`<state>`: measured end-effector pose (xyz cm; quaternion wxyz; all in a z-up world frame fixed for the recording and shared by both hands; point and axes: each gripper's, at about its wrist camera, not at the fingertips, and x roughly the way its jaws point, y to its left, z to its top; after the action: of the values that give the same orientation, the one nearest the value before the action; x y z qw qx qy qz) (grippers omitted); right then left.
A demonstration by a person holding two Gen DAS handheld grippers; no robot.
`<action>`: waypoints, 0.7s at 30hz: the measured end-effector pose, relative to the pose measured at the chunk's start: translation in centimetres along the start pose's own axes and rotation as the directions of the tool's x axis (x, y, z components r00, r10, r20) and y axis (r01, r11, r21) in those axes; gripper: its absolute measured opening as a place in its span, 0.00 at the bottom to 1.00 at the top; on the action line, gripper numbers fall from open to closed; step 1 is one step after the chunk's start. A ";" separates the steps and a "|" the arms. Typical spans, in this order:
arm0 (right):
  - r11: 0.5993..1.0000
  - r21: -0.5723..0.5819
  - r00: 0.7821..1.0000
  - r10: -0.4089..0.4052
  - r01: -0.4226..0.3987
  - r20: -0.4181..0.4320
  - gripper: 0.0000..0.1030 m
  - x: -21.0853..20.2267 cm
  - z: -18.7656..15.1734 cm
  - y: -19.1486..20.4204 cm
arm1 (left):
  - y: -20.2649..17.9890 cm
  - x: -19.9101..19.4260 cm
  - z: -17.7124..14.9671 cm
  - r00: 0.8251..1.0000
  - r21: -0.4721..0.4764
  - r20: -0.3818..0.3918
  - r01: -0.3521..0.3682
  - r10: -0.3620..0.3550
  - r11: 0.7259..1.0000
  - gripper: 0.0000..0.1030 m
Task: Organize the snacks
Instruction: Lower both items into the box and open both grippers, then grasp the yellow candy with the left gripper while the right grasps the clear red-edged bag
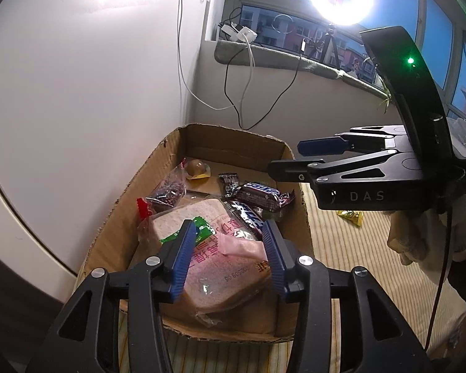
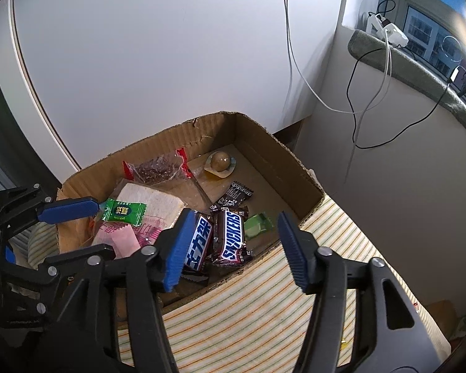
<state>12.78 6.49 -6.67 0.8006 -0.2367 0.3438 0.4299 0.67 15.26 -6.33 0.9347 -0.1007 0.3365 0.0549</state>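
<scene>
The snacks lie in a shallow cardboard box (image 2: 298, 168) that sits on a striped cloth (image 2: 248, 304) beside a white wall. At the near left of the box is a bagged bread slice (image 1: 214, 276) with pink print, and a green candy (image 2: 125, 210) rests on top of it. Next to the bread two Snickers bars (image 2: 233, 236) lie side by side (one wrapper printed in Chinese), with a small black packet (image 2: 234, 194) just behind them and a pale green sweet (image 2: 258, 225) to their right. Further back lie a clear bag of dark bits with red ends (image 2: 157, 171) and a round brown sweet (image 2: 219, 161) on a yellowish wrapper.

The left gripper (image 1: 230, 258) hovers over the bread, its blue pads parted and pressing on nothing; the green candy lies loose near its left pad. The right gripper (image 2: 233, 250) hangs above the near edge of the box over the Snickers bars, its fingers spread wide and empty. A gloved hand (image 1: 431, 236) holds it. Another yellow packet (image 1: 352, 217) lies on the cloth outside the box.
</scene>
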 end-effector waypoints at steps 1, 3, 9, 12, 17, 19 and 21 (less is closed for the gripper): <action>1.000 0.002 1.000 0.000 0.000 0.002 0.61 -0.1 0.0 0.0 | -0.1 0.0 0.0 1.000 0.001 0.001 -0.002 0.002 1.000 0.45; 1.000 0.002 1.000 -0.008 0.008 0.011 0.68 -0.4 -0.1 0.0 | -0.2 -0.1 0.1 1.000 0.006 0.006 -0.002 0.002 1.000 0.49; 0.999 0.019 0.999 -0.031 0.031 0.025 0.70 -1.5 -0.5 -0.7 | -1.1 -0.6 0.2 1.000 0.026 0.018 0.000 -0.001 1.000 0.61; 0.998 0.031 0.998 -0.046 0.045 0.038 0.83 -2.2 -0.9 -1.2 | -1.8 -0.7 0.3 1.000 0.042 0.023 0.002 -0.003 0.999 0.65; 0.996 0.066 0.996 -0.066 0.062 0.055 0.83 -3.4 -1.7 -2.7 | -3.0 -0.8 0.3 1.000 0.061 0.026 -0.001 -0.001 0.998 0.72; 0.994 0.081 0.995 -0.080 0.075 0.062 0.83 -4.0 -2.1 -3.4 | -3.5 -0.8 0.3 1.000 0.066 0.026 -0.002 0.001 0.998 0.74; 0.992 0.095 0.993 -0.093 0.086 0.067 0.83 -4.6 -2.6 -4.1 | -4.1 -0.7 0.3 1.000 0.073 0.021 -0.009 0.007 0.997 0.74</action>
<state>13.60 0.20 -4.60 0.8408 -0.1993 0.3236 0.3855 1.00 11.35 -5.03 0.9410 -0.0647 0.3289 0.0473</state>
